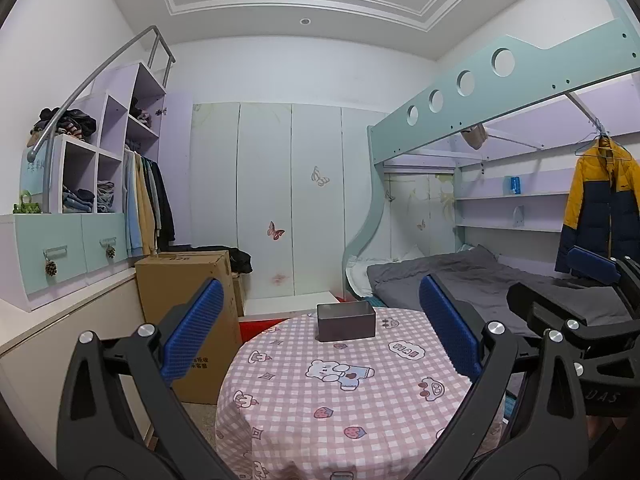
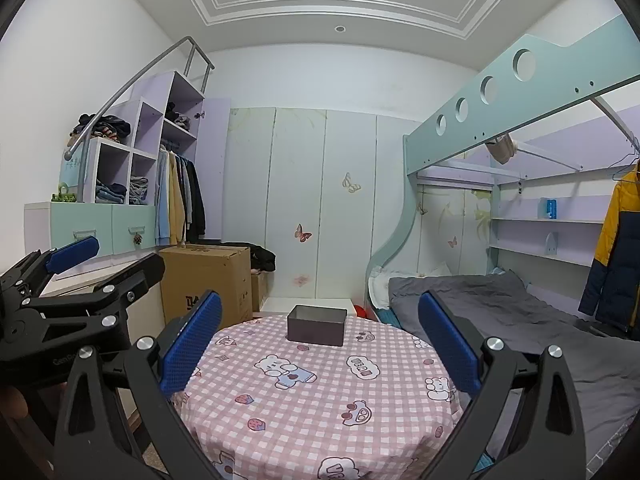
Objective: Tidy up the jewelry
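Observation:
A dark open-topped box (image 1: pixel 346 321) stands at the far side of a round table with a pink checked cartoon cloth (image 1: pixel 320 392). It also shows in the right wrist view (image 2: pixel 317 325) on the same cloth (image 2: pixel 320 392). No jewelry is visible on the table. My left gripper (image 1: pixel 320 332) is open and empty, held above the table's near side. My right gripper (image 2: pixel 320 336) is open and empty too. The right gripper appears at the right edge of the left wrist view (image 1: pixel 576 292). The left gripper appears at the left of the right wrist view (image 2: pixel 80 276).
A cardboard box (image 1: pixel 188 320) stands on the floor left of the table. A bed with grey bedding (image 1: pixel 480 280) under a loft frame lies to the right. Wardrobe doors (image 1: pixel 280 200), shelves with clothes (image 1: pixel 100 160) and a hanging yellow-navy jacket (image 1: pixel 600 208) surround the room.

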Motion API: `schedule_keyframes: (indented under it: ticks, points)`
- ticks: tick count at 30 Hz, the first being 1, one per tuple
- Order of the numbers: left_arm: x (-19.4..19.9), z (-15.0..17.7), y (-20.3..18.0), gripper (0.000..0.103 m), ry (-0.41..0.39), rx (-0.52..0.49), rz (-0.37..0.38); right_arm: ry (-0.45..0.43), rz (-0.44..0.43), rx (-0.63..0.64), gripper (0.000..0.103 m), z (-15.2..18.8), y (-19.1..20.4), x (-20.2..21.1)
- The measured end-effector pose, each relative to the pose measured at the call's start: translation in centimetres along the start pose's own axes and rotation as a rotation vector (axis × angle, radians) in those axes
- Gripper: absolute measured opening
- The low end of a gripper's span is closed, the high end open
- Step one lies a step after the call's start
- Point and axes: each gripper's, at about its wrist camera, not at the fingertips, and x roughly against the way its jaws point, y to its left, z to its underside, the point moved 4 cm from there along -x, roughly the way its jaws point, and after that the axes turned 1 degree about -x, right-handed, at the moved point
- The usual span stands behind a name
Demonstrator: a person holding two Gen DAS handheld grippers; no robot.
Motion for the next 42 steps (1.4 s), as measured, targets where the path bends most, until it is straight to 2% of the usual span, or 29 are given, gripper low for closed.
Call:
schedule_keyframes:
  ticks: [42]
  points:
    - [-0.65,0.49,0.22,0.096,0.027,-0.002,-0.009,0.017,0.008,0.005,0.095,0.46,-0.52,-0.62]
